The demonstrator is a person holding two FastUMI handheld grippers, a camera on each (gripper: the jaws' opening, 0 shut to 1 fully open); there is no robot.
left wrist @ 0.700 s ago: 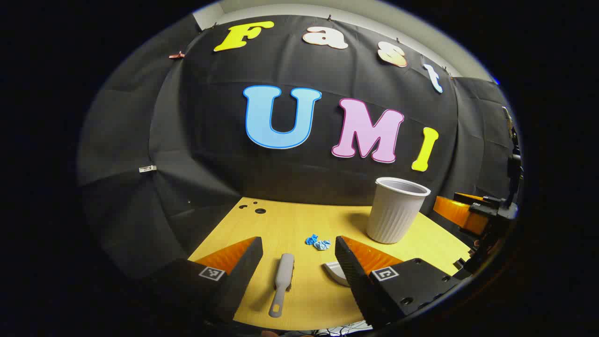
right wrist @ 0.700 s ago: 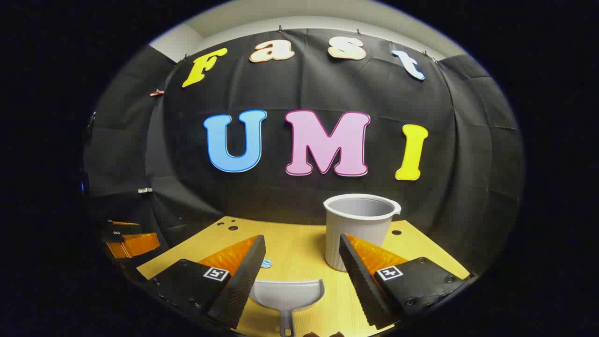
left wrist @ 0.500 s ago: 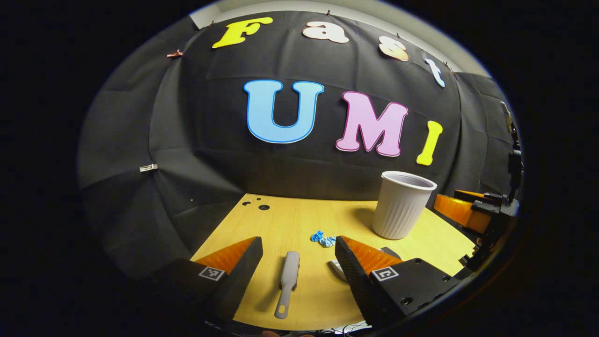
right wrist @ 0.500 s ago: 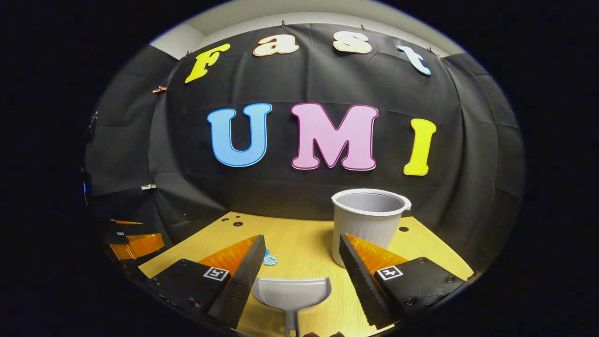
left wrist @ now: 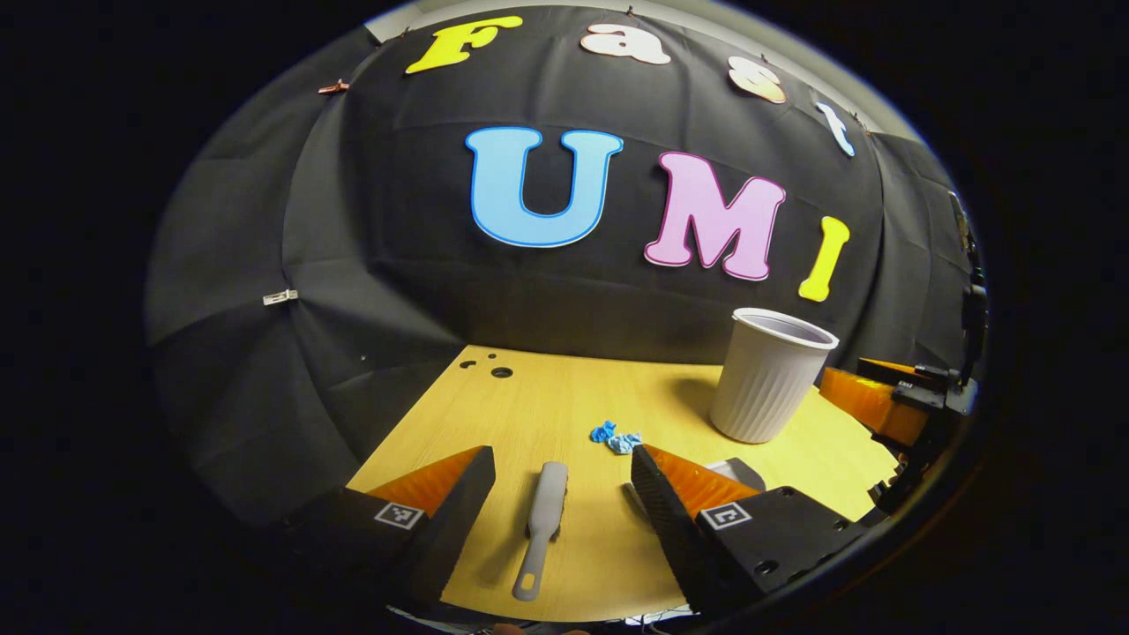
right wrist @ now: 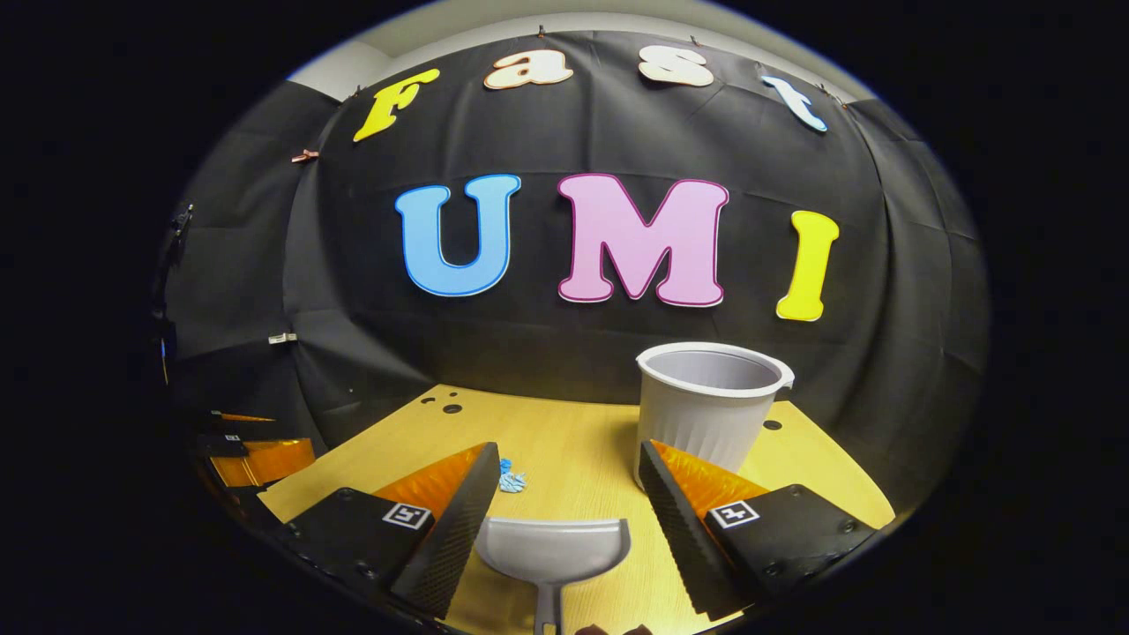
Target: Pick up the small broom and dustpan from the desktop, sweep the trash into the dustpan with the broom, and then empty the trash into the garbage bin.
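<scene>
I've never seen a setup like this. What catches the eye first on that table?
A ribbed white garbage bin stands tall at the back right of the yellow desktop. Small blue trash scraps lie mid-table, the grey broom lies between the open left tool, and the dustpan between the open right tool.

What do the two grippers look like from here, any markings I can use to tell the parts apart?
Both look alike. The left gripper and right gripper each have two wedge-shaped fingers with ridged inner faces, mounted on black blocks. Each block carries a small square black-and-white marker and a few screw holes. No cables or sleeves are visible.
</scene>
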